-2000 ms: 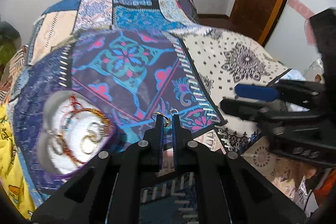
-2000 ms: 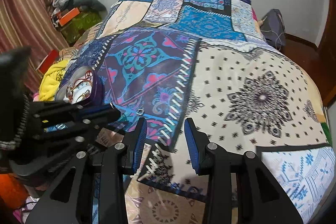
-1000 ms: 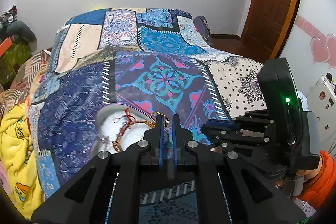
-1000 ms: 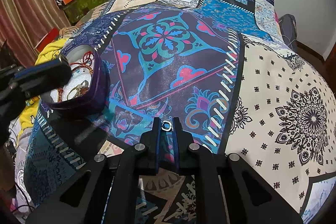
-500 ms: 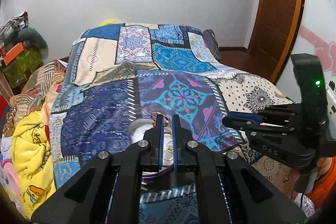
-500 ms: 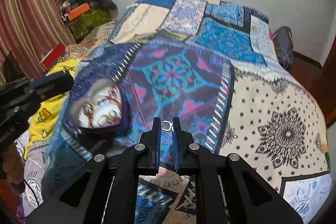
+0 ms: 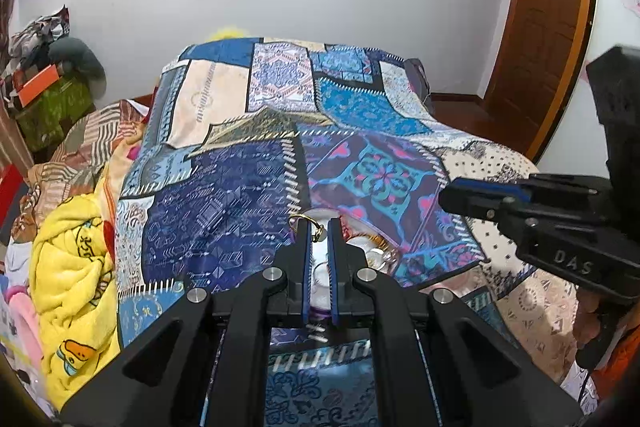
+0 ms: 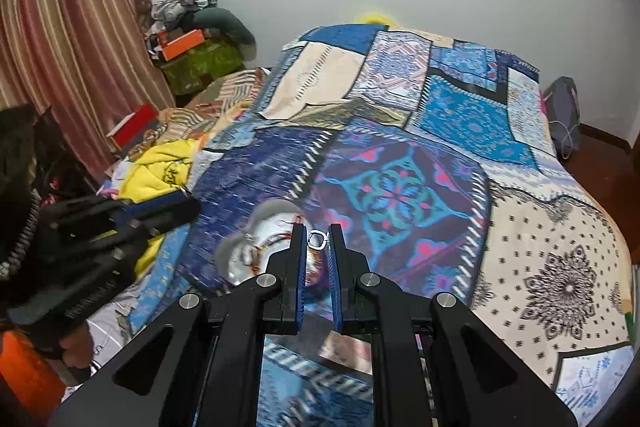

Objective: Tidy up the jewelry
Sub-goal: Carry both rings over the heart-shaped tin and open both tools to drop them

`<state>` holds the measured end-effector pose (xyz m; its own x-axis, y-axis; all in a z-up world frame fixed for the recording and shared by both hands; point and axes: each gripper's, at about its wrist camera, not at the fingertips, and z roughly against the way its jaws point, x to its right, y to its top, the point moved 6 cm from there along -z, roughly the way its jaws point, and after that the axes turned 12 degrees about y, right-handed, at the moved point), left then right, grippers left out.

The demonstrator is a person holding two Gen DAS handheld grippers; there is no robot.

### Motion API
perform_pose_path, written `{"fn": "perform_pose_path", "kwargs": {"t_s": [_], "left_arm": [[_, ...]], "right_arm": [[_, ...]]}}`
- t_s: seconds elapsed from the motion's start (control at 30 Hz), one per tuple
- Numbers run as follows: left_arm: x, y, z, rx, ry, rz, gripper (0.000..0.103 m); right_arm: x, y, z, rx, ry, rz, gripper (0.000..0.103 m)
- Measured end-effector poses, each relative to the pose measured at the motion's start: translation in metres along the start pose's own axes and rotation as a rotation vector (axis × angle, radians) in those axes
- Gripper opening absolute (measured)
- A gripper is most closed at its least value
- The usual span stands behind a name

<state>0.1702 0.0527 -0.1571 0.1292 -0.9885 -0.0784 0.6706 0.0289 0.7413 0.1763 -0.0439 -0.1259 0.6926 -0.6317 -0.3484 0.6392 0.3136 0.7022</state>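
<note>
The jewelry dish [image 7: 374, 247] sits mostly hidden behind the left tongs [image 7: 319, 227], its contents perhaps blurred

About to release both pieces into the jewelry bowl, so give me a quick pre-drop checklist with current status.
1. Left gripper pinches the gold ring: ok.
2. Right gripper pinches the small silver ring: ok.
3. Left fingertips above the bowl: ok.
4. Right fingertips above the bowl: not ok; they sit at its right edge.
5. Grippers apart from each other: ok.
6. Bowl steady on the quilt: cannot tell, the view is blurred.
</note>
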Motion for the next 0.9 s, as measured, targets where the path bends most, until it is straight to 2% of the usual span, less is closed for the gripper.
{"fn": "perform_pose_path", "kwargs": {"t_s": [0.47, 0.63, 0.9], "left_arm": [[0.005, -0.002, -0.032, -0.056, -0.085, -0.013, 0.006], [0.007, 0.002, -0.047, -0.095, -0.153, -0.004, 0.006], [0.008, 0.002, -0.060, -0.131, -0.187, -0.009, 0.006]], "right_arm": [[-0.009, -0.004, -0.039, -0.050, 0.037, 0.016, 0.009], [-0.002, -0.012, -0.051, -0.090, 0.046, 0.002, 0.009], [-0.003, -0.016, -0.062, -0.118, 0.058, 0.021, 0.009]]}}
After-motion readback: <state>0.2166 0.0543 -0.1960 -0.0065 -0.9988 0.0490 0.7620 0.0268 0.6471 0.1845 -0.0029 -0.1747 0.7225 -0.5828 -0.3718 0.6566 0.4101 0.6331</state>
